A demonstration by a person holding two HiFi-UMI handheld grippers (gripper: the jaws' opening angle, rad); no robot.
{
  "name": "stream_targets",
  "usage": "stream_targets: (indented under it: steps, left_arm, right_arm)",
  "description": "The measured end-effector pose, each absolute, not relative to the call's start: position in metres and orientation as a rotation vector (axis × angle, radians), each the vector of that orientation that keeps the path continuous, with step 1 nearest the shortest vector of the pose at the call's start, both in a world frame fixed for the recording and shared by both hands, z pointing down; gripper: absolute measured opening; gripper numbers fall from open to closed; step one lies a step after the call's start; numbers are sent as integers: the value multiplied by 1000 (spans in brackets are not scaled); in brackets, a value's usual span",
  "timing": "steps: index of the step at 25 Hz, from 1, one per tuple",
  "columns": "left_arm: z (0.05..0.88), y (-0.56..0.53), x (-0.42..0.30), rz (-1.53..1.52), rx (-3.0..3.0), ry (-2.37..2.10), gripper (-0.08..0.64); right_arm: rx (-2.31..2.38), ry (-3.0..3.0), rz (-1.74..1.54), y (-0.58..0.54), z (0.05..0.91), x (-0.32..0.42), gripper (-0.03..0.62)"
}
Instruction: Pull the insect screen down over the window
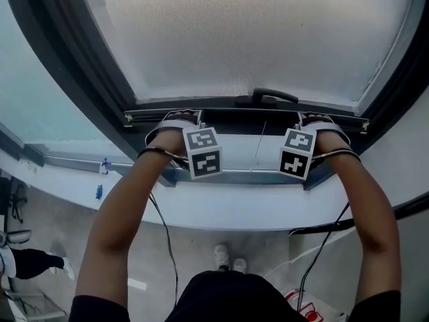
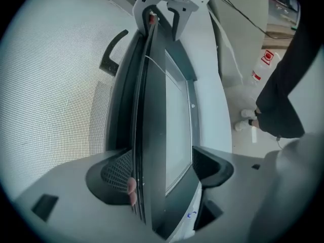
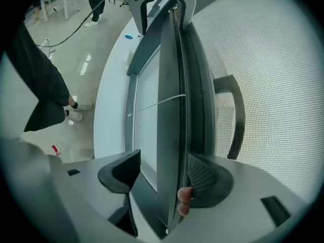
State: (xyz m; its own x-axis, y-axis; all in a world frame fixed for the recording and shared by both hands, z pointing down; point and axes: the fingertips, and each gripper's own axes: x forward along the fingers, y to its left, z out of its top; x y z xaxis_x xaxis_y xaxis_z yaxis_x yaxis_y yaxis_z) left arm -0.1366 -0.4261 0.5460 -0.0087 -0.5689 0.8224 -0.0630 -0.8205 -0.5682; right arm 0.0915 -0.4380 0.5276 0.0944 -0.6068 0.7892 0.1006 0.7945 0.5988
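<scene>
The insect screen (image 1: 255,32), a pale fine mesh, covers the window almost to the sill. Its dark bottom bar (image 1: 234,104) carries a black handle (image 1: 271,96) at the middle. My left gripper (image 1: 177,121) grips the bar left of the handle and my right gripper (image 1: 320,121) grips it right of the handle. In the left gripper view my left gripper (image 2: 162,178) straddles the bar (image 2: 147,135), with the mesh (image 2: 45,100) on the left. My right gripper (image 3: 162,178) likewise clamps the bar (image 3: 172,120), beside the handle (image 3: 233,115).
A white curved sill (image 1: 221,206) runs just under the bar, with a small blue item (image 1: 99,192) on its left part. Cables (image 1: 164,240) hang from both grippers to the floor. A red-and-white object (image 1: 305,307) lies at lower right; another person's leg (image 1: 33,263) is at far left.
</scene>
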Motion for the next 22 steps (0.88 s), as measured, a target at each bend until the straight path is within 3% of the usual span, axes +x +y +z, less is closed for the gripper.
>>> stream_targets:
  steps: [22]
  left_arm:
    - [553, -439, -137, -1757, -1812, 739, 334]
  right_arm:
    - [526, -1304, -676, -450, 538, 95, 282]
